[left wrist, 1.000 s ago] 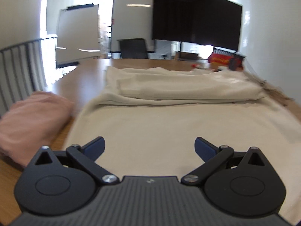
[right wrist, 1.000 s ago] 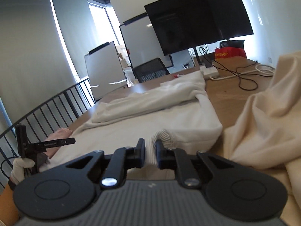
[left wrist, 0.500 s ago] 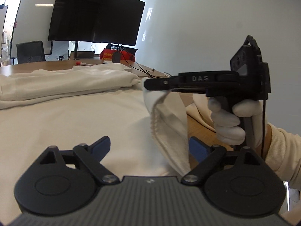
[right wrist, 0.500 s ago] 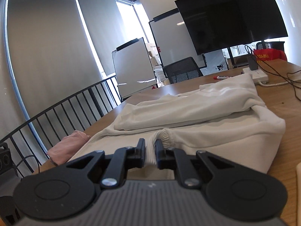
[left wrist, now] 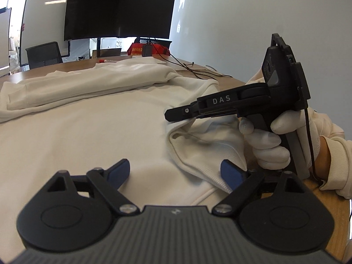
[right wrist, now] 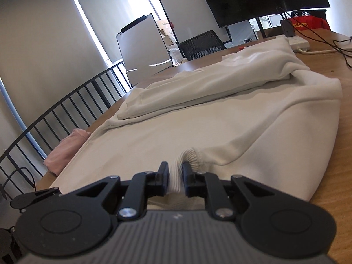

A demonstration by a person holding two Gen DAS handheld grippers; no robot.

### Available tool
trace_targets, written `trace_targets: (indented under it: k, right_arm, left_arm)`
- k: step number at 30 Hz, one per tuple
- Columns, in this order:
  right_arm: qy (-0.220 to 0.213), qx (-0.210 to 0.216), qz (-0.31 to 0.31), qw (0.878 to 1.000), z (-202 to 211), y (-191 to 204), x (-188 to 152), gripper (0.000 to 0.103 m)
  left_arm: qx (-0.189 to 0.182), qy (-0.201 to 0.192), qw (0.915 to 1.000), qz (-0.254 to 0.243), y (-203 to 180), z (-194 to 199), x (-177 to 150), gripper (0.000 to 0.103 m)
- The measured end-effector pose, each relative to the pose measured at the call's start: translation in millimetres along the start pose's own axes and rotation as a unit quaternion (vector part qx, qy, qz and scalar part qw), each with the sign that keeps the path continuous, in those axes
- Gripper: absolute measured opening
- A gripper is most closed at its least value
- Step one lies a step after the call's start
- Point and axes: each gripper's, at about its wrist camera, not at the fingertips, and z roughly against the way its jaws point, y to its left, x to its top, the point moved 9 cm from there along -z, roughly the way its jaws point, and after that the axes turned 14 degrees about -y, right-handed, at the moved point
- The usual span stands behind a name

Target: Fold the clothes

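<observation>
A cream sweatshirt (left wrist: 83, 127) lies spread on the wooden table (right wrist: 325, 57), one sleeve folded across its far part. My right gripper (right wrist: 175, 171) pinches the ribbed cuff (right wrist: 189, 156) of the other sleeve between its pads, low over the sweatshirt's body; its jaws are opening slightly. In the left wrist view that right gripper (left wrist: 173, 112) comes in from the right in a white-gloved hand (left wrist: 266, 140), with the sleeve (left wrist: 204, 145) draped beneath it. My left gripper (left wrist: 175, 171) is open just above the fabric, its right fingertip beside the sleeve's ribbed edge.
A folded pink garment (right wrist: 66, 149) sits at the table's left edge by a black railing (right wrist: 72, 110). A power strip (right wrist: 299, 43), cables (left wrist: 198, 71) and a red bag (left wrist: 151, 48) are at the far end. Whiteboards, a chair and a big screen stand behind.
The left view swung right, off the pink garment and onto the right gripper. The right gripper carried the cuff down and across, from beside the table edge to low over the sweatshirt's body.
</observation>
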Motion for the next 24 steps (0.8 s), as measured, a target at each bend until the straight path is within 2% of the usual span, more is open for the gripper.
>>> trace_targets:
  k: [7,12,18,21,24]
  right_arm:
    - [0.017,0.006,0.010,1.000,-4,2,-6,0.030]
    - [0.025,0.009,0.010,1.000,-4,1,-9,0.037]
    - [0.023,0.004,0.030,0.999,-2,0,-9,0.040]
    - [0.022,-0.005,0.032,0.999,1,-2,-9,0.045]
    - [0.021,-0.014,0.026,0.999,6,-3,-7,0.045]
  left_arm:
    - [0.013,0.019,0.9996,0.013,4,-1,-4,0.097]
    - [0.025,0.025,0.9985,0.042,16,-3,-4,0.097]
    - [0.093,0.029,0.9904,0.098,54,-3,-2,0.097]
    - [0.108,0.027,0.9884,0.103,61,-1,0,0.097]
    - [0.116,0.028,0.9881,0.097,61,0,1,0.097]
